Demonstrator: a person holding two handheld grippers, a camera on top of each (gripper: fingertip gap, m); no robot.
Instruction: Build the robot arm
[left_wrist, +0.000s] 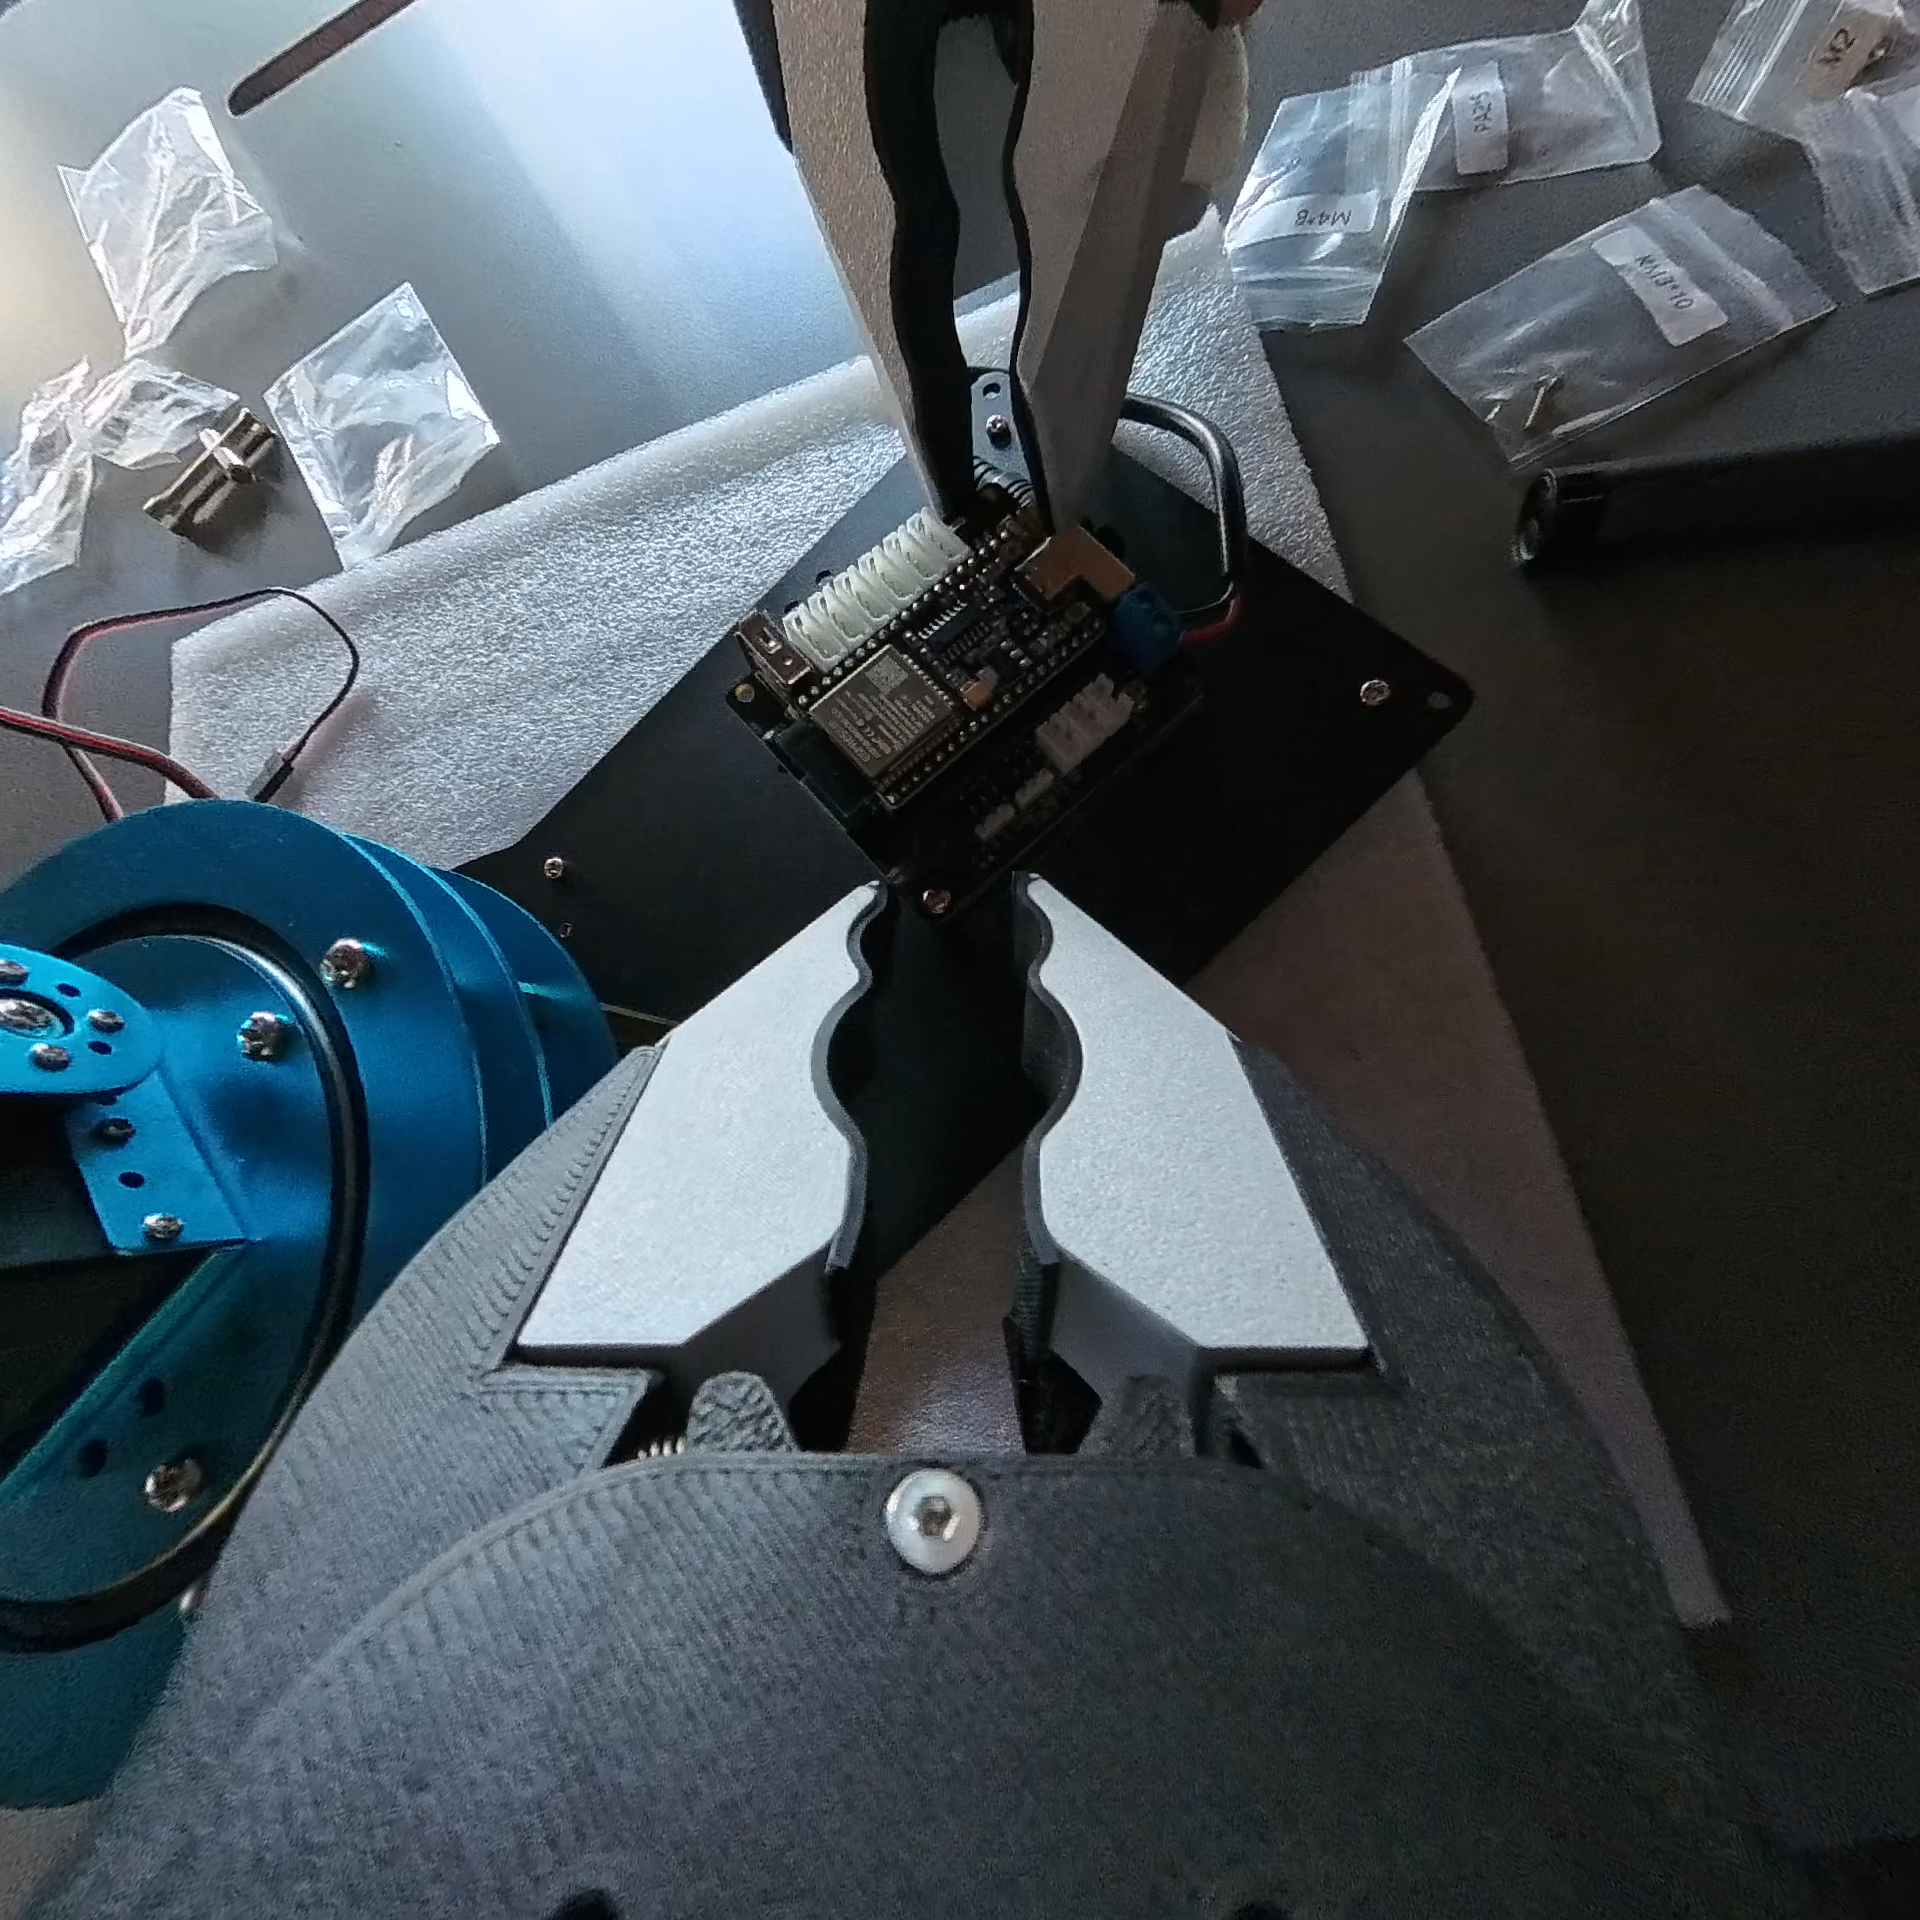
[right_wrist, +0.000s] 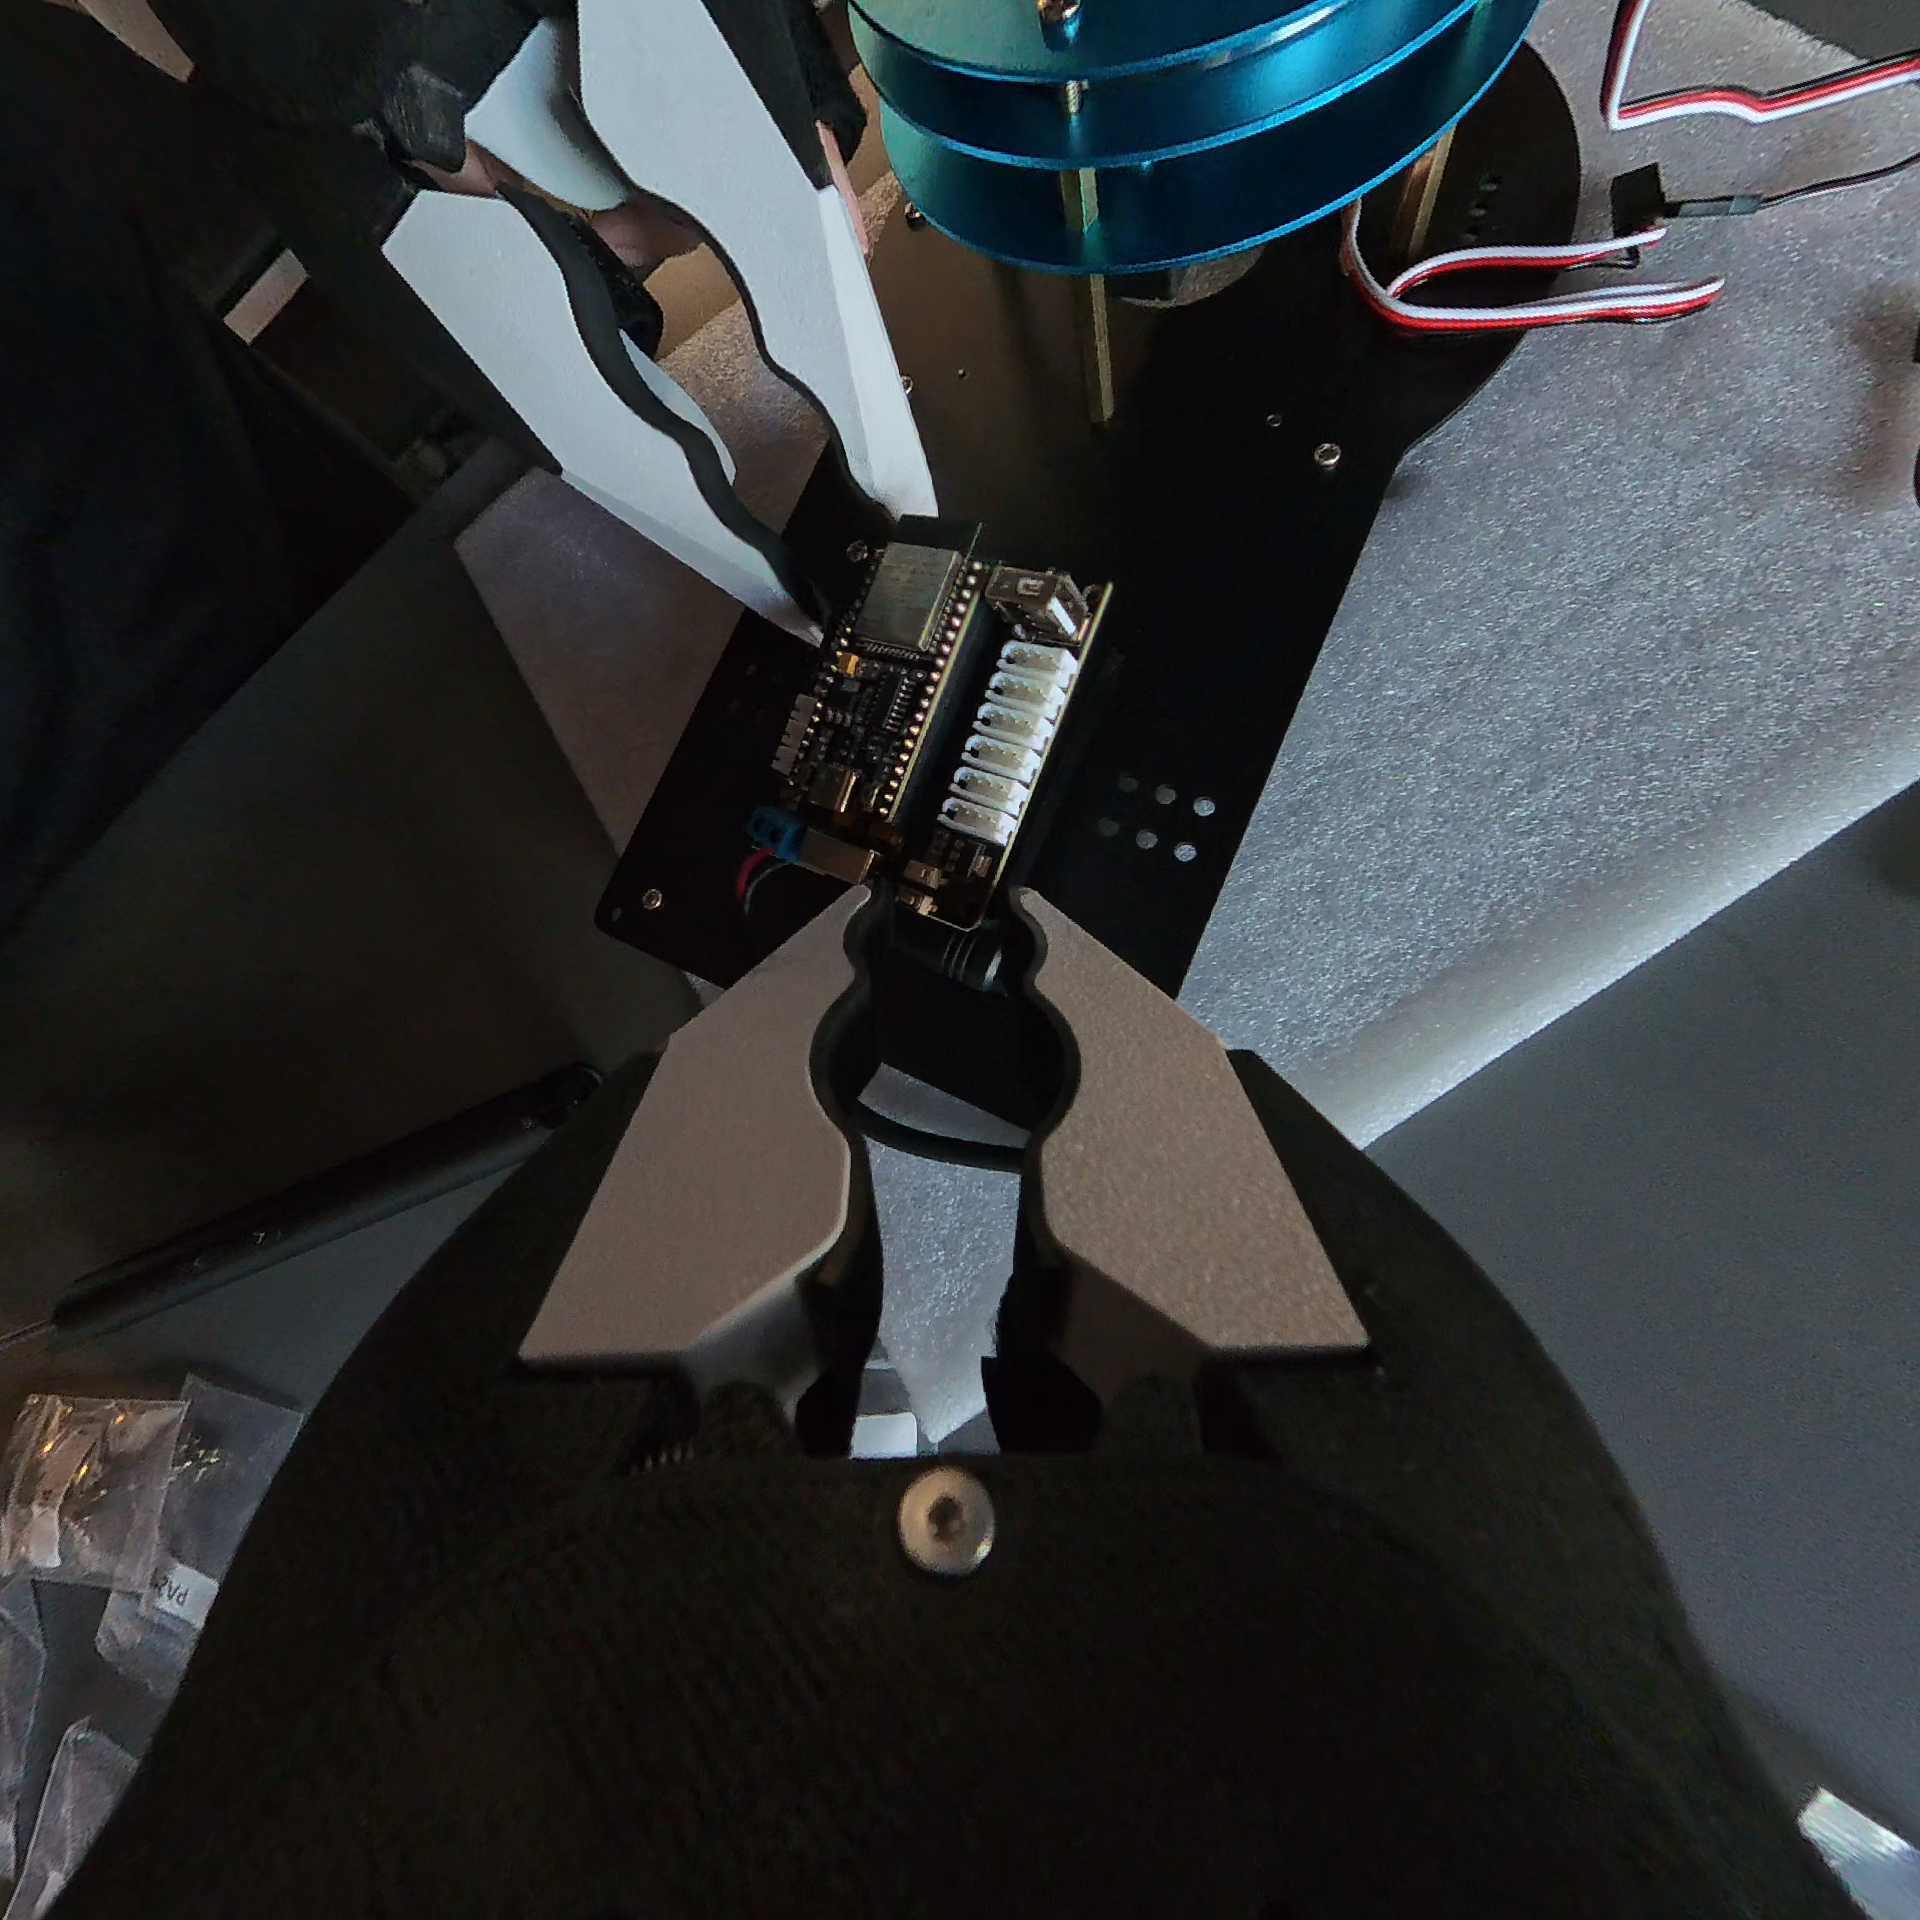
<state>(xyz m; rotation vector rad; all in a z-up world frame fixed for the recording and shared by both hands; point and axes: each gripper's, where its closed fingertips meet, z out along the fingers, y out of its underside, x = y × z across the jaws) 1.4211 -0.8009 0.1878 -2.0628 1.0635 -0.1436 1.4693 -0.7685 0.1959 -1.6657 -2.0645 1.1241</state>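
Grey tabletop (left_wrist: 1662, 935), white foam sheet (left_wrist: 540, 623): black plate (left_wrist: 1299, 727) carrying circuit board (left_wrist: 966, 696); left hand-held gripper (left_wrist: 954, 914) and right hand-held gripper (right_wrist: 940, 909) parted, empty, tips at opposite board edges.

Both cameras sit just behind their own fingers and look steeply down, close to the work. The left wrist view faces the circuit board (left_wrist: 966, 707) from one end, the right wrist view from the opposite end (each sees the other gripper beyond it). They share the board (right_wrist: 935, 727), its black plate (right_wrist: 1226, 644) and the blue disc stack (left_wrist: 312, 1091).
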